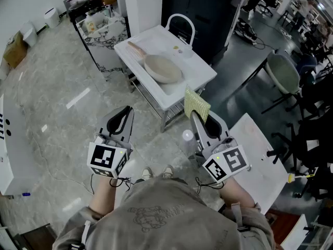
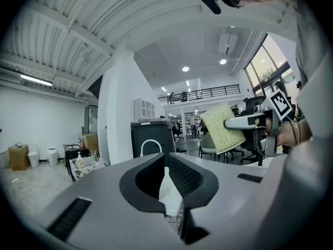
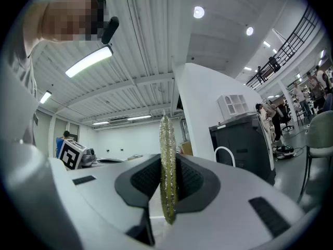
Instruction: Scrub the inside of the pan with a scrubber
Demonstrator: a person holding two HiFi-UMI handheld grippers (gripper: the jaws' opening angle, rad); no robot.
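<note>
Head view: I'm standing back from the white table, both grippers held up in front of my chest, well short of it.

Pan lies flat on the table near its middle. Pale inside faces up; wooden handle points toward the far left corner. Nothing touches it.

Right gripper: jaws closed on the scrubber, a thin yellow-green pad. It stands upright out of the jaw tips, and most of it is above them. In the head view it overlaps the near edge of the table, but it is held in the air, apart from the pan. The right gripper view shows the pad edge-on, pinched between the two black pads.

Left gripper: the left gripper view shows the jaw tips meeting, with nothing between them. Only a white sliver of table shows in the gap lower down. This view also catches the right gripper off to the right side, with the scrubber's flat face toward the camera.

Surroundings: a tall dark cabinet stands behind the table, with a white hoop-backed chair in front of it. A cluttered cart is at far left and a round grey chair at right. A second white table is just beside my right arm. The floor is grey marble.
</note>
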